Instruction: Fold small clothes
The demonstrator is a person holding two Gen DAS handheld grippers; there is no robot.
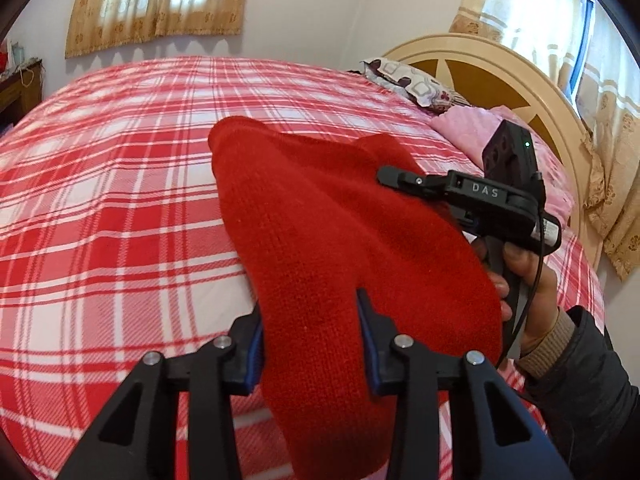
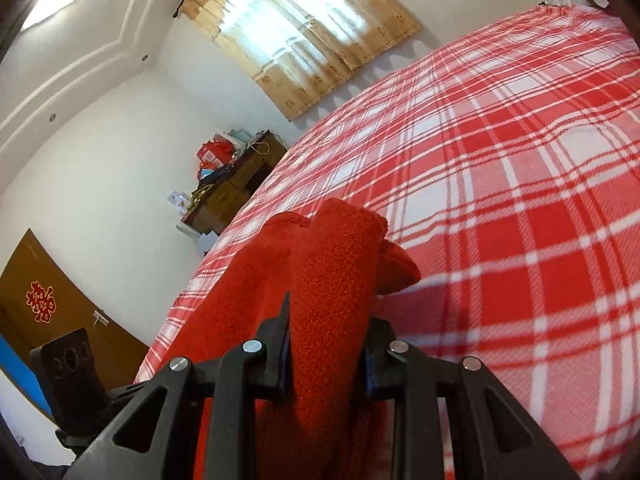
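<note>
Left tool [image 1: 310, 332] first: seen from its own camera, its two black fingers with blue pads [image 1: 256, 354] press on either side of a red knitted garment [image 1: 340, 240], which fills the gap between them and runs up and away over the bed. That cloth hangs above the red-and-white checked bedspread [image 1: 100, 200] — its far end looks rounded and folded over. To the right, the right tool [image 1: 390, 174] reaches in sideways, its tip against the upper edge of the same red knit; whether it is pinching there cannot be told from this side. A hand [image 1: 520, 272] in a dark sleeve grips its handle. Behind lie a patterned pillow [image 1: 412, 84], a pink blanket [image 1: 480, 132], a cream headboard [image 1: 500, 76] and gold curtains [image 1: 160, 4].

From the right wrist camera, the right tool [image 2: 326, 344] is closed down narrowly on a bunched roll of the red knitted garment [image 2: 336, 264] — the cloth is squeezed between the blue pads [image 2: 285, 360] and stands up beyond the fingertips. More of the red knit drapes down to the left. The checked bedspread [image 2: 500, 200] spreads out to the right, beneath and beyond it. At lower left the left tool's body [image 2: 72, 376] shows. Farther off are a wooden cabinet [image 2: 236, 188] with red boxes on top, a brown door [image 2: 52, 312] and a curtained window [image 2: 296, 32].
</note>
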